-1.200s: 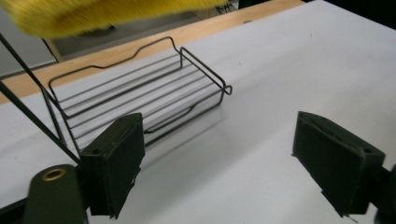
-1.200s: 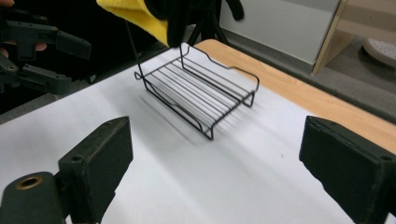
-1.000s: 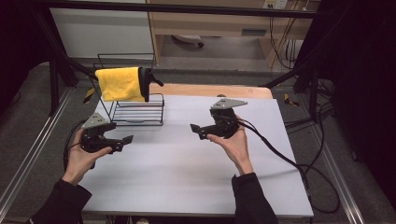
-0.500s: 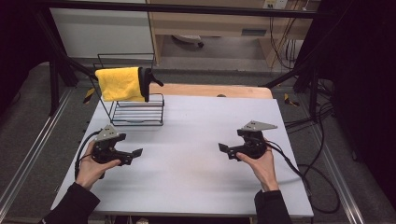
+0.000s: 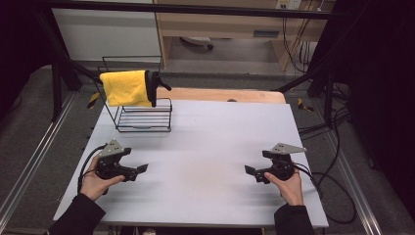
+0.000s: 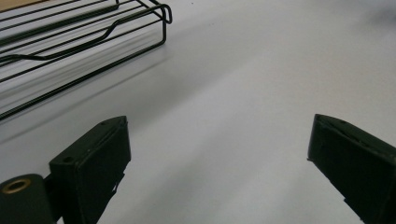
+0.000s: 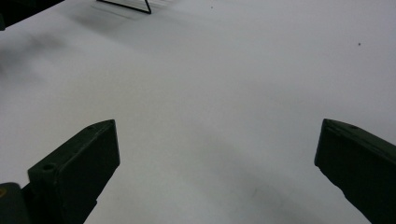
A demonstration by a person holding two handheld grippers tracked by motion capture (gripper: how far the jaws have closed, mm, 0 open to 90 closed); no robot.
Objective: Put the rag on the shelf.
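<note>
My left gripper (image 5: 139, 170) rests low over the near left part of the white table (image 5: 210, 142). Its jaws stand wide apart with only bare table between them, as the left gripper view shows (image 6: 217, 154). My right gripper (image 5: 250, 172) sits near the front right of the table, pointing left. It is open too, with nothing between its jaws (image 7: 217, 158). Both pairs of jaws have just been opening a little further. A yellow cloth (image 5: 126, 88) hangs over the top of a black wire rack (image 5: 144, 120) at the back left, with a black cloth (image 5: 155, 87) beside it.
The rack's lower wires (image 6: 84, 42) lie just ahead and to the left of my left gripper. A wooden strip (image 5: 220, 94) borders the table's far edge. Cables (image 5: 328, 191) trail off the table's right side. Metal rails run along both sides.
Both hands have come down and toward the near edge. The right gripper moved much farther, from mid-table out to the front right. The left shifted only slightly.
</note>
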